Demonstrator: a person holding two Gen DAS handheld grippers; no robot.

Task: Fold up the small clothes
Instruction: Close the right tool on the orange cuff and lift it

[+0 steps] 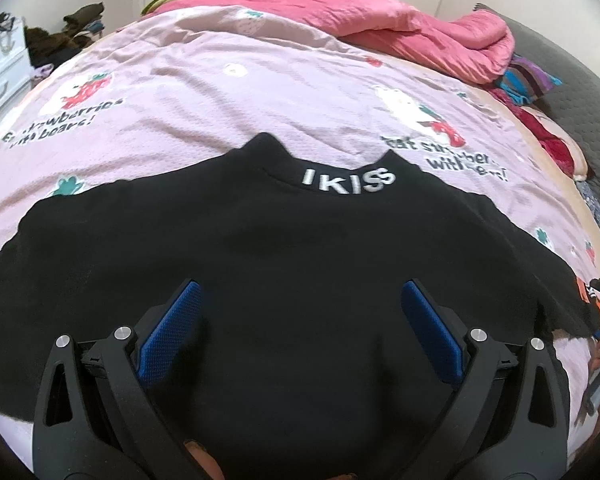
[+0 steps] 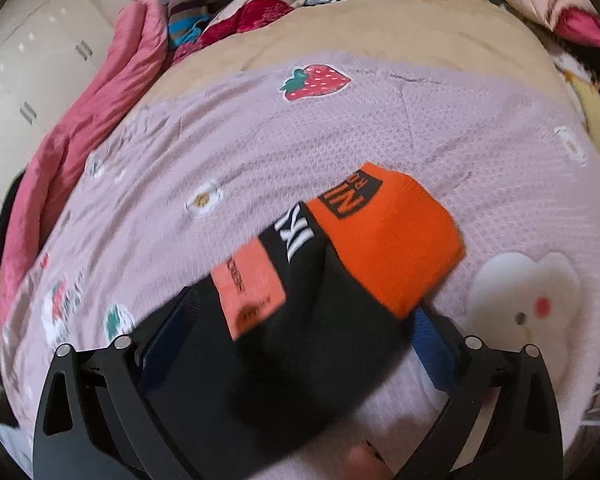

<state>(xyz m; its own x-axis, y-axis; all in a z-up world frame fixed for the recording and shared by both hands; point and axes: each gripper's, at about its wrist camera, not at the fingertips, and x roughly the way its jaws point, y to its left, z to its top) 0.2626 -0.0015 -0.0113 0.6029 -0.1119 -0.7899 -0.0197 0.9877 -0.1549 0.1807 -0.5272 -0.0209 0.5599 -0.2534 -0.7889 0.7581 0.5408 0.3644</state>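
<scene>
A: Where is the black shirt [image 1: 284, 264]?

B: It lies flat on the pink bedsheet [image 1: 220, 92], collar with white "IKISS" letters at the far side. The left gripper [image 1: 300, 300] hovers above its near part, blue pads [image 1: 172, 332] spread wide, holding nothing.

A: And the right gripper [image 2: 300, 312]?

B: Its jaws are also spread apart. The black sleeve with the orange cuff [image 2: 388, 240] lies between them, on the sheet. I cannot tell if a pad touches it; the picture is blurred. A folded pink quilt [image 1: 420, 36] is at the far right.
</scene>
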